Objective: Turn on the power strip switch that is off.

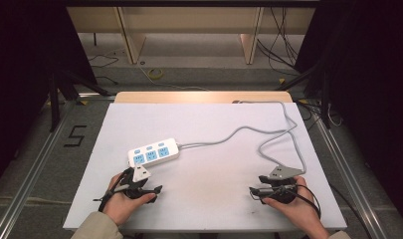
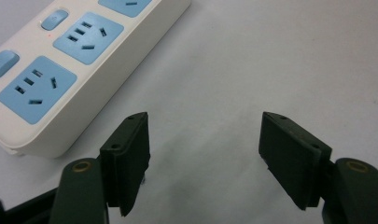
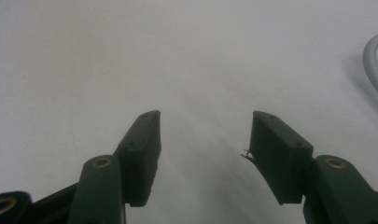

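1. The fingers of the left gripper are seen spread wide with nothing between them; those of the right gripper are likewise parted and empty.
2. The power strip is found lying flat on the white worktop, just beyond the left gripper and untouched by it.
3. The right gripper is held near the front edge, well apart from the strip.
4. Nothing is judged done yet: the strip has still to be reached and gripped.
5. One strip is counted, with three blue sockets, three switches and one grey cord; two grippers are counted.
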Tool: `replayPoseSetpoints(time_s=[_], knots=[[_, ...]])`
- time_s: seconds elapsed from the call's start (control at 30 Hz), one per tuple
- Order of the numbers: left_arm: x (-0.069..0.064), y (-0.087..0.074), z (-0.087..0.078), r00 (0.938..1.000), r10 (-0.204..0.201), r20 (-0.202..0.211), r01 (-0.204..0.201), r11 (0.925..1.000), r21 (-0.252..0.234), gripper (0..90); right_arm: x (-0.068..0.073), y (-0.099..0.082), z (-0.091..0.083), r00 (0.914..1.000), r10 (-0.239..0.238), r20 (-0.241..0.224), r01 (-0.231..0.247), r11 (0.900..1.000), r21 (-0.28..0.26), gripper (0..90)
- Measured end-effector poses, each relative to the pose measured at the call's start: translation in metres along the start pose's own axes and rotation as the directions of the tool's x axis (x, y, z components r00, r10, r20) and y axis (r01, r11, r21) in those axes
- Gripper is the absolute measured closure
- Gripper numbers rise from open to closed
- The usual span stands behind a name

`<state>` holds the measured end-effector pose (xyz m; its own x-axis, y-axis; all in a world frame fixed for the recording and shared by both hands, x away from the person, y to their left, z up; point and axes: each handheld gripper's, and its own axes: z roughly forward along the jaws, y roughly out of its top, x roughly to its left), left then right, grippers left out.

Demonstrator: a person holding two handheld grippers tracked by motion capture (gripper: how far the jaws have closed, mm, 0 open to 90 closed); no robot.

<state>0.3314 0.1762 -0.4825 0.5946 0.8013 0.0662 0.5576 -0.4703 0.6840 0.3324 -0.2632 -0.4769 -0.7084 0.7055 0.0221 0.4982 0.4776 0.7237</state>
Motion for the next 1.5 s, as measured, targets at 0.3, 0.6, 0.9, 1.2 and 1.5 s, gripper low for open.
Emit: replayPoseSetpoints(time_s=[0.3,0.6,0.9,1.2,1.5], knots=[[0.004,-0.001,-0.003,0.9998,0.009,-0.019,-0.009,0.9999,0.012,48.8,0.001,0.001,0.0,1.0,-0.007,-0.002,0.007,1.0,-0.004,44.0],[0.009,0.0,-0.008,0.9986,0.038,-0.036,-0.036,0.9978,0.056,86.5,0.001,0.002,-0.001,1.0,-0.001,0.004,0.001,0.9998,-0.02,43.6],[0.012,0.003,-0.011,0.9994,0.018,-0.028,-0.016,0.9965,0.082,89.7,0.002,0.001,0.0,1.0,-0.003,-0.005,0.003,0.9999,-0.014,42.6],[0.016,0.008,-0.014,0.9995,-0.015,-0.027,0.018,0.995,0.099,89.8,0.002,0.001,0.001,1.0,-0.002,-0.007,0.002,0.9999,-0.011,41.5],[0.019,0.013,-0.017,0.9993,-0.02,-0.03,0.023,0.994,0.107,89.8,0.001,0.002,0.001,0.9999,0.004,-0.009,-0.004,0.9999,-0.014,41.4]])
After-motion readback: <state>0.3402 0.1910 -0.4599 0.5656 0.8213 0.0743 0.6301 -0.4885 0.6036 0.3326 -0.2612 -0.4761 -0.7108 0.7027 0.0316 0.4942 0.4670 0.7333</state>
